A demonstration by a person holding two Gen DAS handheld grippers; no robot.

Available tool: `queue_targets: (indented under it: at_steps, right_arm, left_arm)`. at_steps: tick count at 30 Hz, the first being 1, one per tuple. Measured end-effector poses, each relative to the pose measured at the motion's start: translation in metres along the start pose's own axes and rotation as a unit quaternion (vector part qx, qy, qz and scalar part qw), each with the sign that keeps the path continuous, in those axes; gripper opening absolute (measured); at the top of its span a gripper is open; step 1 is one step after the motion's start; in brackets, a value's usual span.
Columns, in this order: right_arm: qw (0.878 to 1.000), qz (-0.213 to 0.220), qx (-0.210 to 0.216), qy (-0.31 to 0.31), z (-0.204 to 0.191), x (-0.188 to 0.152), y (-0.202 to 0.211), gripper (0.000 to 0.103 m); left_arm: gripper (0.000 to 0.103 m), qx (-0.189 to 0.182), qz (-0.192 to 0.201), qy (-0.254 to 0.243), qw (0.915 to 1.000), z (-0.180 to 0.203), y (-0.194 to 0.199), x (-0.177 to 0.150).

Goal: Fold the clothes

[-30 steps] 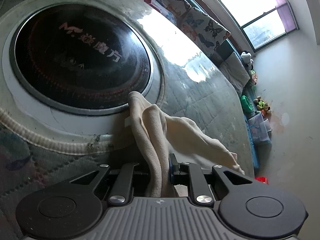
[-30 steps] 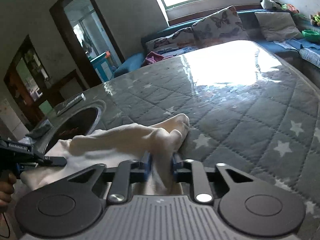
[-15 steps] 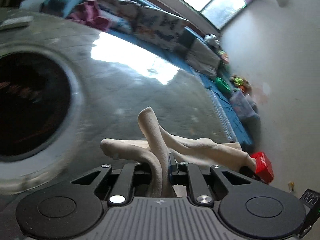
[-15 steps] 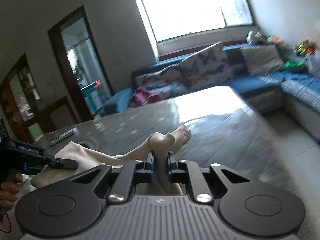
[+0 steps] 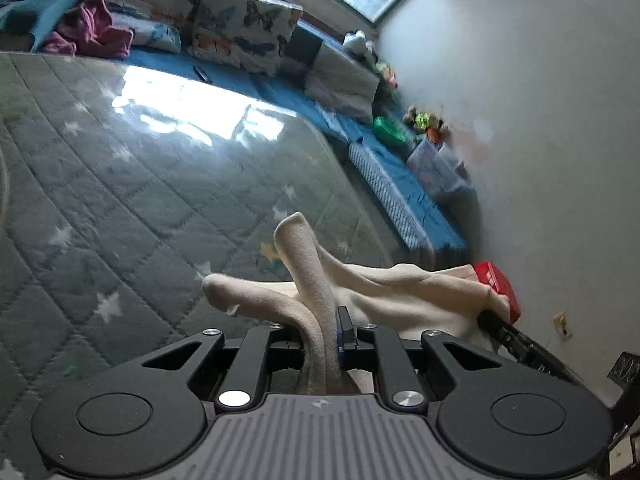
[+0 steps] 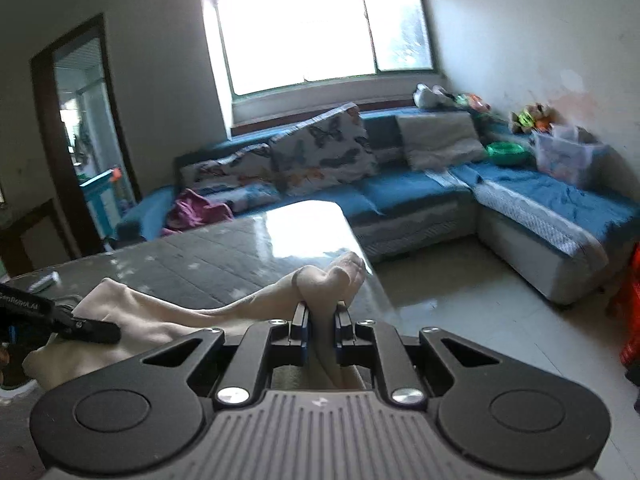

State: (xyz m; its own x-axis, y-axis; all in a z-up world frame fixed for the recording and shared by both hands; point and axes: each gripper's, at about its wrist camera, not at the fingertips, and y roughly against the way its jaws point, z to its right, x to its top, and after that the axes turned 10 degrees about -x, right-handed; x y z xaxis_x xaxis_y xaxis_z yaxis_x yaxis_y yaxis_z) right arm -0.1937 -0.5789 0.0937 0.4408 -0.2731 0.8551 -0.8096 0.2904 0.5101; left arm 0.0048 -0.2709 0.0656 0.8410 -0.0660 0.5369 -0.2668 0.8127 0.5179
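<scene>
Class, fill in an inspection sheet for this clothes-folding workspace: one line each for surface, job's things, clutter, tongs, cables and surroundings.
Surface: grey quilted table cover with white stars under a glossy sheet, window glare on it.
Job's things: one cream garment, bunched, stretched between both tongs.
Clutter: small flat object at the table's far left edge; too blurred to name.
Tongs: left tongs shut on a garment fold; right tongs shut on another fold.
Cables: nothing seen.
Surroundings: blue corner sofa with butterfly cushions, pink cloth, green bowl, toys, window, doorway, red box.
</scene>
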Motion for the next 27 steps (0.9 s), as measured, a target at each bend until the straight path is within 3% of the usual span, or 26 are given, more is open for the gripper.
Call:
queue_targets:
  at_steps: [5,7,11,14,19,27]
  right_arm:
    - [0.998,-0.046,-0.031,0.006,0.014,-0.022,-0.025,0.011]
    - [0.997,-0.061,-0.047,0.002,0.019,-0.028,-0.032,0.012]
    - [0.997,-0.053,-0.054,0.013,0.019,-0.026,-0.032,0.013]
    - [0.998,-0.049,-0.030,0.018,0.010,-0.020,-0.034,0.014]
    - [0.998,-0.059,-0.001,0.032,-0.009,-0.018,-0.055,0.014]
    - [0.997,-0.076,-0.006,0.030,-0.016,-0.021,-0.089,0.015]
  left_arm:
    - [0.018,0.035,-0.045,-0.005,0.9983,-0.015,-0.020,-0.009]
    - [0.038,0.062,-0.046,-0.022,0.9968,-0.017,-0.018,-0.010]
    - [0.048,0.096,-0.020,-0.059,0.9935,-0.015,-0.007,-0.005]
    - [0.049,0.103,-0.004,-0.075,0.9919,-0.008,-0.007,0.002]
    - [0.049,0.102,-0.013,-0.096,0.9901,-0.004,-0.028,0.009]
    - [0.047,0.120,-0.030,-0.116,0.9855,-0.013,-0.056,0.013]
